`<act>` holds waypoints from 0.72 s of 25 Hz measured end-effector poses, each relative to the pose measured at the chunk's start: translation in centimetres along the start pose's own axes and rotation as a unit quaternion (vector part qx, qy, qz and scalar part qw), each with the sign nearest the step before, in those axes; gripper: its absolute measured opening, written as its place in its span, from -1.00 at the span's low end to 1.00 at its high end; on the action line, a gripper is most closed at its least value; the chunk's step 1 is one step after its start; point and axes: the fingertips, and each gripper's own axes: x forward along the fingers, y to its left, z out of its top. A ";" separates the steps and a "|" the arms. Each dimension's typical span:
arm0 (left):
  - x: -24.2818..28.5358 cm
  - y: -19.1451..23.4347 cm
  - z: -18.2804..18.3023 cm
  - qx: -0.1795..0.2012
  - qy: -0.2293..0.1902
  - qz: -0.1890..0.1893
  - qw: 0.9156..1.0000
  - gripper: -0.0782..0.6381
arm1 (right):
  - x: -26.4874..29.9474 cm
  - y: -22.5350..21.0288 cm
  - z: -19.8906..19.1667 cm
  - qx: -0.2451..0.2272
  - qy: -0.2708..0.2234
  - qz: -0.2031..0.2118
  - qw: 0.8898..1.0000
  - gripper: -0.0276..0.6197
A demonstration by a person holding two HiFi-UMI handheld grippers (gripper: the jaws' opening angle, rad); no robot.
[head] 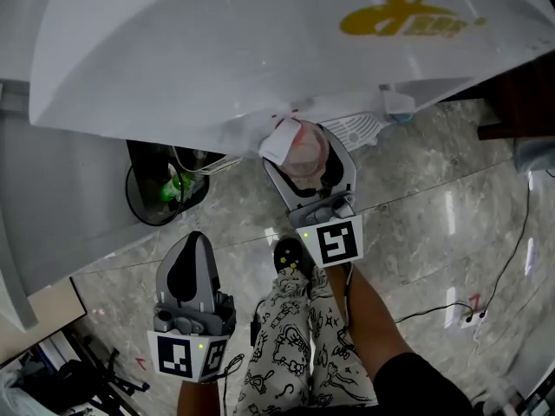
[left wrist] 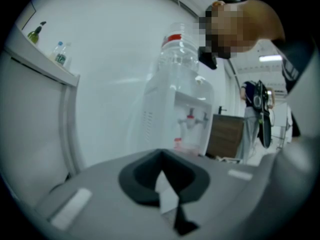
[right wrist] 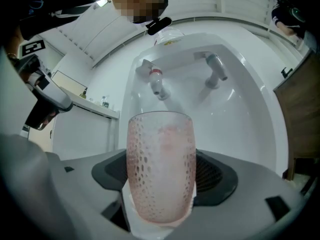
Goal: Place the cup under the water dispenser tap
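My right tongs (right wrist: 161,211) clamp the pink dimpled translucent cup (right wrist: 160,164) upright. The white water dispenser's red-marked tap (right wrist: 157,83) lies farther and higher. My left tongs (left wrist: 167,201) are closed, empty and nearer me.

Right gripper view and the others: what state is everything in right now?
Pink dimpled translucent cup, upright, gripped.
Right hand-held gripper, shut on the cup.
Left hand-held gripper, shut, empty.
Red-tipped dispenser tap, not running.
Grey dispenser tap, not running.
Black round waste bin, open, litter inside.

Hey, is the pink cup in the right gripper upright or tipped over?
Upright: the cup stands rim-up, its base clamped in the right gripper.
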 end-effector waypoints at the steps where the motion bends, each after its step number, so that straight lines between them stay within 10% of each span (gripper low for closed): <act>1: -0.1 -0.2 0.1 0.002 0.003 -0.003 1.000 -0.77 | 0.1 -0.1 0.3 0.008 -0.001 -0.005 1.000 0.15; 18: 0.5 -0.1 2.8 -0.034 0.001 -0.011 0.999 -0.77 | 1.9 0.7 -2.5 -0.067 0.139 0.006 0.988 0.16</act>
